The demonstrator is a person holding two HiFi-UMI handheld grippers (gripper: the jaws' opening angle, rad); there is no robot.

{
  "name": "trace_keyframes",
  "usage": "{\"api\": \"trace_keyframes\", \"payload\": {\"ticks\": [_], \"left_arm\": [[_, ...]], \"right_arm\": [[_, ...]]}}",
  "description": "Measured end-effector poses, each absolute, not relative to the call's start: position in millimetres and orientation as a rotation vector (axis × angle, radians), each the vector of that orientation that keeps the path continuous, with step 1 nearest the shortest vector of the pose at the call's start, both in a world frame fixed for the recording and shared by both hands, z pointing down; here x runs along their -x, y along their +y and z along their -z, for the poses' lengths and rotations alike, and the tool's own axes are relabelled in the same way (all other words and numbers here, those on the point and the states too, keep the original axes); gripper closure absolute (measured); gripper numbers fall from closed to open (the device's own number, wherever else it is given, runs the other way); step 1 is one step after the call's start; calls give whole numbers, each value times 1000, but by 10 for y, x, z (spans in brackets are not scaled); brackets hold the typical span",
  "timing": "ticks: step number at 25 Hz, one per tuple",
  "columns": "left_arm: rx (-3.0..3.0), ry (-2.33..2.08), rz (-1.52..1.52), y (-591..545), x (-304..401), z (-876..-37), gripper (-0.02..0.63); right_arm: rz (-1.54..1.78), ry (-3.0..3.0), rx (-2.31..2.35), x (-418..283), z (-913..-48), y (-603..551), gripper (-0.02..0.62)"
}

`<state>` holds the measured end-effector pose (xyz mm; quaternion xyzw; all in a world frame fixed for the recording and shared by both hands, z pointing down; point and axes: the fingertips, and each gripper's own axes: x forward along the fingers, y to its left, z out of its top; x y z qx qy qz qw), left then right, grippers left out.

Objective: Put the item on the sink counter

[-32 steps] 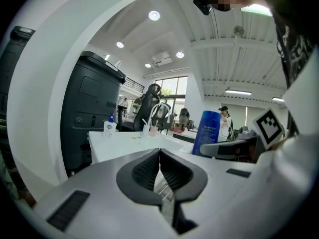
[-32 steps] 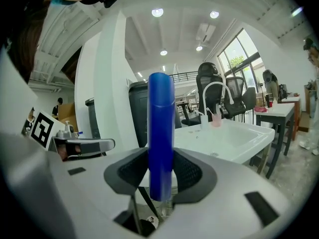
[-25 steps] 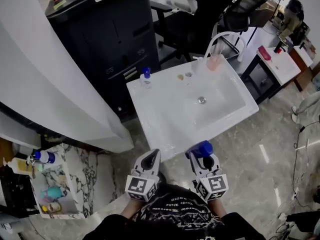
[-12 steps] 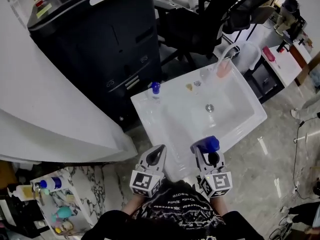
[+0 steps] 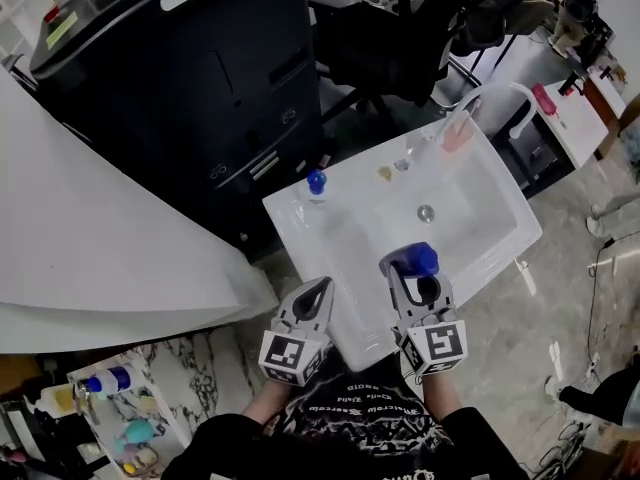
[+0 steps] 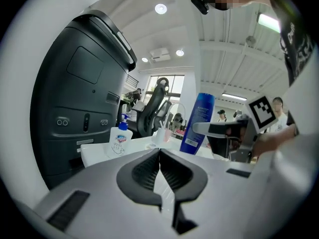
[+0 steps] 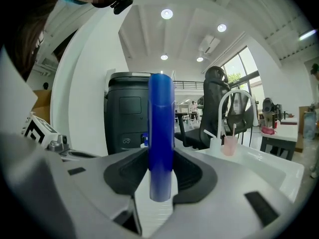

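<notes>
My right gripper [image 5: 417, 286] is shut on a tall blue bottle [image 5: 412, 260], which stands upright between its jaws [image 7: 161, 133]. In the head view the bottle hangs over the near edge of the white sink counter [image 5: 300, 218]. The left gripper [image 5: 319, 288] is beside it at the counter's front left corner, shut and empty, its pads meeting [image 6: 159, 156]. The left gripper view shows the blue bottle [image 6: 198, 123] to the right, in the right gripper.
A soap pump bottle [image 5: 316, 183] stands at the counter's far left, and a pink cup [image 5: 455, 136] sits by the curved faucet [image 5: 490, 93]. A black machine [image 5: 200, 78] and an office chair [image 5: 400, 38] stand behind. A low shelf with bottles [image 5: 100, 408] is at lower left.
Both grippers have moved forward together, from just short of the sink's front edge to over it. The blue bottle has stayed in the right gripper.
</notes>
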<state>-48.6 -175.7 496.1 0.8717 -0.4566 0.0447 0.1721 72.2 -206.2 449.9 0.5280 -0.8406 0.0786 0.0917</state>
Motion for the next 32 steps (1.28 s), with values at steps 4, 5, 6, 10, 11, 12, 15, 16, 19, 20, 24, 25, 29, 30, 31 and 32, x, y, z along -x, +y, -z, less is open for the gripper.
{"api": "trace_keyframes", "payload": {"ticks": [4, 5, 6, 10, 11, 12, 15, 16, 19, 20, 24, 25, 29, 30, 31, 32], "left_arm": [[-2423, -1360, -126, -1856, 514, -5010, 600], [-2411, -1374, -125, -1880, 518, -5024, 600], [-2402, -1387, -126, -1903, 524, -5037, 600], [-2366, -1441, -137, -1969, 544, -5080, 600], [-2358, -1455, -143, -1987, 547, -5094, 600], [-2349, -1467, -151, -2005, 550, -5110, 600], [-2319, -1500, -158, -2047, 578, -5136, 600], [-2307, -1513, -158, -2058, 595, -5144, 600], [-2265, -1555, -165, -2082, 662, -5182, 600], [-2252, -1569, -167, -2088, 685, -5193, 600], [-2204, -1608, -172, -2125, 742, -5253, 600], [-2194, -1613, -177, -2130, 746, -5275, 600], [-2174, -1614, -210, -2147, 709, -5357, 600], [-2170, -1616, -214, -2162, 705, -5367, 600], [-2166, -1619, -219, -2175, 708, -5376, 600], [-2160, -1621, -223, -2185, 712, -5388, 600]], "right_arm": [[-192, -2527, -1508, -684, -4456, -2326, 443], [-177, -2533, -1486, -660, -4440, -2397, 443], [-164, -2539, -1467, -636, -4423, -2465, 443], [-135, -2573, -1417, -599, -4392, -2694, 443], [-131, -2580, -1408, -600, -4390, -2755, 443], [-131, -2586, -1404, -604, -4394, -2821, 443], [-142, -2603, -1400, -604, -4427, -3034, 443], [-141, -2608, -1390, -585, -4439, -3103, 443], [-130, -2625, -1344, -494, -4471, -3294, 443], [-128, -2631, -1331, -464, -4486, -3352, 443], [-118, -2642, -1300, -390, -4595, -3573, 443], [-122, -2645, -1293, -373, -4628, -3621, 443], [-141, -2648, -1282, -338, -4782, -3805, 443], [-134, -2646, -1276, -338, -4833, -3856, 443], [-128, -2645, -1266, -334, -4887, -3902, 443], [-127, -2643, -1256, -321, -4937, -3939, 443]]}}
